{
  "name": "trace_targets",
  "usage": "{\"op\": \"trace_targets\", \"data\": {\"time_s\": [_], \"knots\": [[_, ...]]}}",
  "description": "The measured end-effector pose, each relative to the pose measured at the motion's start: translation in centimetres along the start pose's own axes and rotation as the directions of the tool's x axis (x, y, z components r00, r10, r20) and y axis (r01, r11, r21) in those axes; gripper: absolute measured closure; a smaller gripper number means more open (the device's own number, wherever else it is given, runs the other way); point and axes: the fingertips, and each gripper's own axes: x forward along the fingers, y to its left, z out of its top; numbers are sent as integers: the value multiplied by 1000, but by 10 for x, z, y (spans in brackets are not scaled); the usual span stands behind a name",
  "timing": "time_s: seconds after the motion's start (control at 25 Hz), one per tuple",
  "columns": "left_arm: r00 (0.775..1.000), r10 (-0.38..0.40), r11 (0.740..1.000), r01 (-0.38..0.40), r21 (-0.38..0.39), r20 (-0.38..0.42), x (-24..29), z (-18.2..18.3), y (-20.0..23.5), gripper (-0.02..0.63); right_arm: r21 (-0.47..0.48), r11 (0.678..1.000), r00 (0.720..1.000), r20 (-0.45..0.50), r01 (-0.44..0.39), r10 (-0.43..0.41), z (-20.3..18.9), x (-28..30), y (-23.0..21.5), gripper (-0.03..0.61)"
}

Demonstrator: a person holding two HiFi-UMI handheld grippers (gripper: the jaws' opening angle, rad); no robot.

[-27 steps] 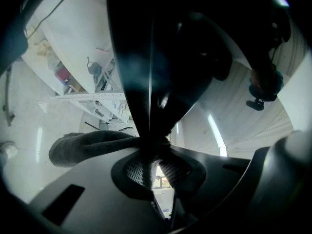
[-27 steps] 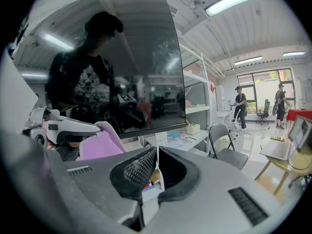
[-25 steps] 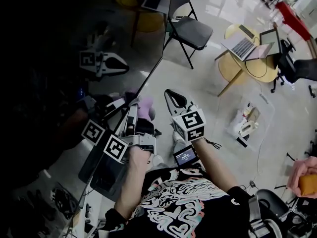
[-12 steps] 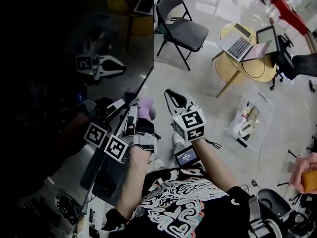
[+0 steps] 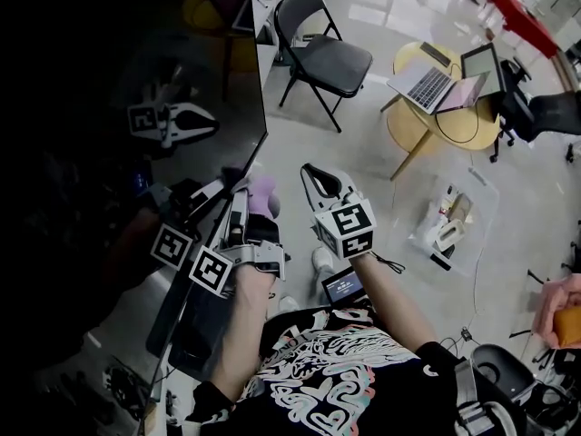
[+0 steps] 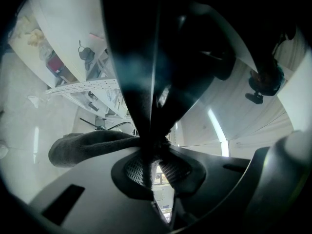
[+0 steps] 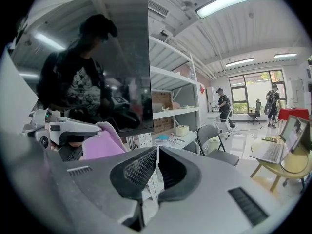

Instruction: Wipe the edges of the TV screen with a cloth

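Note:
The TV screen (image 5: 136,80) is a big dark glossy panel filling the left of the head view; it mirrors the grippers. My left gripper (image 5: 252,200) is shut on a pink cloth (image 5: 263,194), which it holds against the TV's lower edge near the right corner. In the left gripper view the cloth (image 6: 83,147) bunches out to the left of the jaws and the TV edge (image 6: 146,57) rises straight ahead. My right gripper (image 5: 315,176) hovers just right of the cloth, shut and empty. The right gripper view shows the screen (image 7: 97,57), the cloth (image 7: 100,145) and the left gripper (image 7: 58,128).
A black folding chair (image 5: 327,57) stands behind the TV's right edge. A round yellow table (image 5: 445,116) with laptops is at the far right, and a clear bin (image 5: 449,221) sits on the floor. White shelving (image 7: 170,111) stands beyond the TV.
The head view has swung, so the chair and table sit further left and more of the TV's right edge shows. Both grippers stay almost where they were.

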Motion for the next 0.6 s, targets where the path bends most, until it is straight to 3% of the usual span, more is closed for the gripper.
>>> {"op": "trace_targets", "data": {"time_s": [0.6], "knots": [[1000, -8, 1000, 8, 16, 8, 36, -14, -1, 574, 19, 1000, 1000, 13, 10, -11, 11, 2, -37, 543]]}}
